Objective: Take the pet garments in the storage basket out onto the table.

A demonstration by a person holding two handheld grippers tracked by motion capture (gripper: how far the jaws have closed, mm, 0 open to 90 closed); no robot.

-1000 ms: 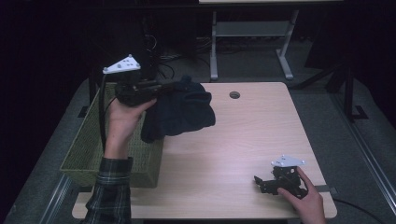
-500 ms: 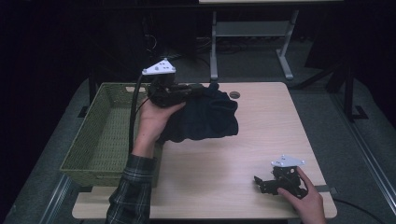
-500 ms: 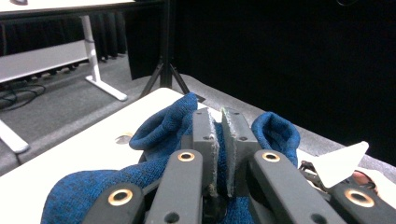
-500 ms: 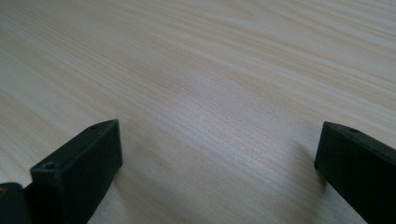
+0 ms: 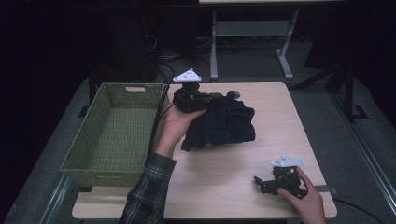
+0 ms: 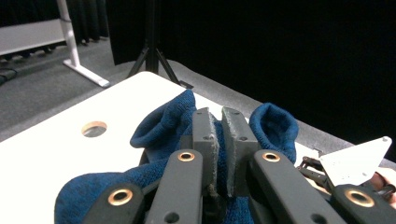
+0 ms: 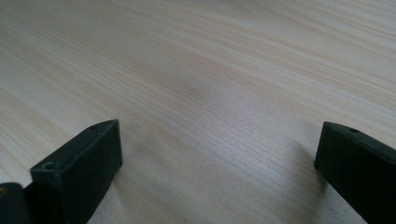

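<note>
A dark blue cloth (image 5: pixel 224 123) hangs bunched over the middle of the wooden table (image 5: pixel 224 186), its lower part on the tabletop. My left gripper (image 5: pixel 219 97) is shut on its upper edge, and a hand holds the gripper just right of the basket. In the left gripper view the blue cloth (image 6: pixel 159 126) bulges on both sides of the left gripper (image 6: pixel 220 114), pinched between the nearly closed jaws. My right gripper (image 5: pixel 259 183) rests on the table near the front right corner. In its own view the right gripper (image 7: pixel 217 144) is open, with bare wood between the jaws.
A green woven basket (image 5: pixel 116 88) stands on the left part of the table with nothing visible in it. A round cable hole (image 6: pixel 94 129) sits in the tabletop near the far edge. Metal table legs (image 5: pixel 285 56) and cables lie on the floor behind.
The left gripper has carried the cloth rightward, from above the basket's right rim to over the table's middle, and lower. The right gripper has stayed put.
</note>
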